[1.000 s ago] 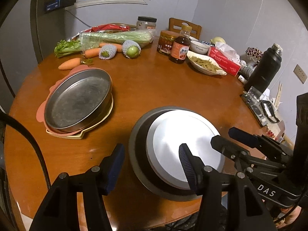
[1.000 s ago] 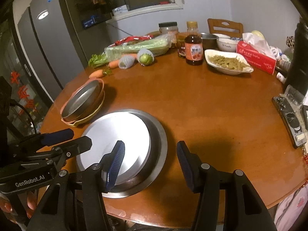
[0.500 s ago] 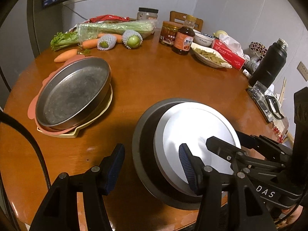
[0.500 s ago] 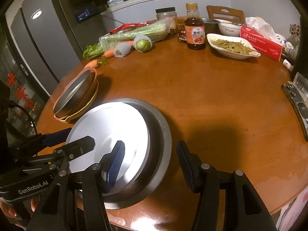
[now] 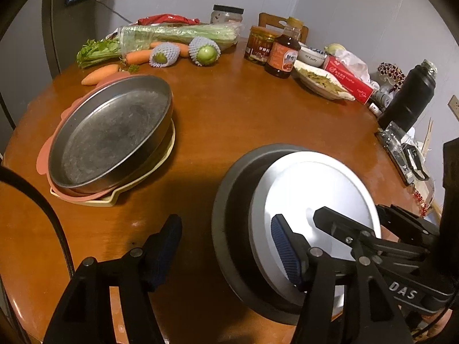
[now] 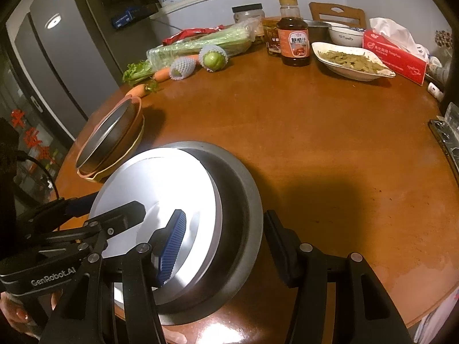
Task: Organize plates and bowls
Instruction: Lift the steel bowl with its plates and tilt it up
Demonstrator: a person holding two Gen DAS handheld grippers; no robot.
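A white plate (image 5: 315, 197) lies inside a wide grey metal dish (image 5: 229, 200) at the near edge of the round wooden table (image 5: 235, 120); both show in the right wrist view too, the plate (image 6: 160, 183) and the dish (image 6: 243, 200). My left gripper (image 5: 226, 246) is open, its jaws either side of the dish's left rim. My right gripper (image 6: 226, 235) is open, its jaws either side of the dish's right rim. A metal pan (image 5: 112, 132) sits stacked on a pink plate (image 5: 46, 154) and a cream plate (image 5: 137, 183) at the left.
At the far side lie carrots (image 5: 100, 74), bagged celery (image 5: 178, 33), two netted fruits (image 5: 205, 54), jars, a sauce bottle (image 5: 282, 54), a dish of greens (image 5: 321, 81), a red tissue box (image 5: 350, 81) and a black flask (image 5: 407, 97).
Both grippers have moved forward and lower toward the grey dish, which now fills more of each view. Both stay open. The dishes have not moved.
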